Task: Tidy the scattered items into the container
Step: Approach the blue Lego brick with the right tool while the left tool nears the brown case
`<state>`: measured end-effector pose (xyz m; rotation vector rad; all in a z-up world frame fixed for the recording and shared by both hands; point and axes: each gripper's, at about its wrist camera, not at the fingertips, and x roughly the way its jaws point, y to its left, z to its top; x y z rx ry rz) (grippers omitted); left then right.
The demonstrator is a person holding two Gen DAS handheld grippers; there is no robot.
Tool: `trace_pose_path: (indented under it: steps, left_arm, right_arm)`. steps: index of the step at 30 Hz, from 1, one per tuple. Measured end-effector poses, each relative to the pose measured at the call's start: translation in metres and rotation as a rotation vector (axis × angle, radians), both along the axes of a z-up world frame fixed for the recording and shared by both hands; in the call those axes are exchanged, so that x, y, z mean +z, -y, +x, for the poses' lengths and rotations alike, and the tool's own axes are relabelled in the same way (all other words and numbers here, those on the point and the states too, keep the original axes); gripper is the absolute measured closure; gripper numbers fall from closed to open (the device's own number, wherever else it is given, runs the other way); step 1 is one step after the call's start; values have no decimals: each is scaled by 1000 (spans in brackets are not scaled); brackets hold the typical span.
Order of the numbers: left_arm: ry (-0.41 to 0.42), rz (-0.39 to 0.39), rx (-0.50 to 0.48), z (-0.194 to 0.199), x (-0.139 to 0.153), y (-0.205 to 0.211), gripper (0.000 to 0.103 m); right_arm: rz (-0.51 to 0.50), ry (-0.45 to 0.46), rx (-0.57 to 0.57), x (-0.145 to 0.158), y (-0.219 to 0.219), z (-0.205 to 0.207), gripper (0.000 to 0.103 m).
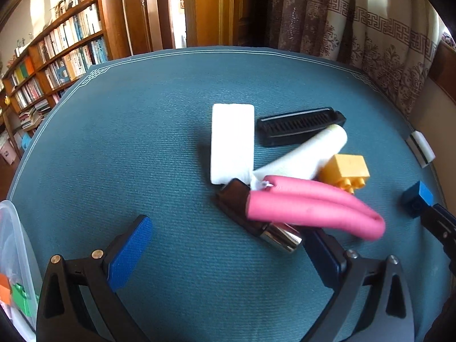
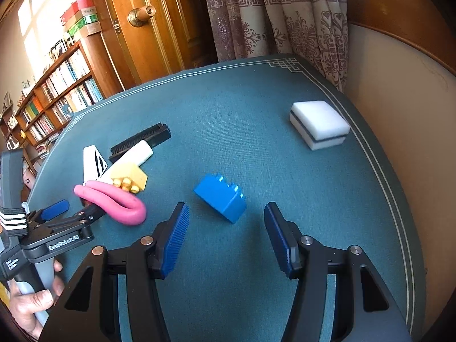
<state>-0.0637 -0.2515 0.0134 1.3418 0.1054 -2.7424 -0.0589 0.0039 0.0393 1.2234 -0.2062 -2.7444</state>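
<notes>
Both jaws spread over teal mat (image 2: 228,119); bookshelf (image 1: 57,54), curtain (image 2: 270,14) behind.

Table cover (image 1: 142,142): teal woven cloth, fine ribbed weave, matt, pale printed border line.

Pink tube (image 1: 313,208): soft foam look, matt, at 3 o'clock from the cover's centre in the left wrist view.

Blue brick (image 2: 221,198) and yellow brick (image 1: 344,169): smooth moulded plastic, slight sheen.

Black comb (image 1: 299,126): hard plastic, semi-matt.

Chrome-ended black item (image 1: 280,236): mirror-bright metal cap.

White sponge block (image 2: 319,124): porous, matt, dark middle layer.

Right gripper (image 2: 226,235) pads: blue ribbed rubbery faces; arms matt black plastic, metal rivets.

Bookshelf (image 1: 57,65), door (image 2: 159,22): varnished wood.
</notes>
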Motion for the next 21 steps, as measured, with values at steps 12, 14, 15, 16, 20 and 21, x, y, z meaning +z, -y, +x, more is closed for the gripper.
trace_pose_path:
  steps: [12, 14, 15, 16, 20, 21]
  left_arm:
    - [4, -7, 23, -2, 0, 23, 1]
    - [6, -5, 27, -4, 0, 25, 1]
    - [7, -6, 23, -4, 0, 25, 1]
    - [8, -8, 21, -5, 1, 26, 1]
    - [16, -15, 11, -9, 2, 28, 1]
    - [17, -17, 6, -10, 2, 28, 1]
  right_arm:
    - [1, 16, 16, -7, 14, -15, 44]
    - [-4, 17, 15, -7, 13, -16, 44]
    - [-6, 17, 14, -8, 13, -16, 44]
    - [-7, 18, 13, -9, 13, -16, 44]
    - [-9, 13, 11, -10, 13, -16, 44]
    - [-9, 12, 11, -10, 13, -16, 44]
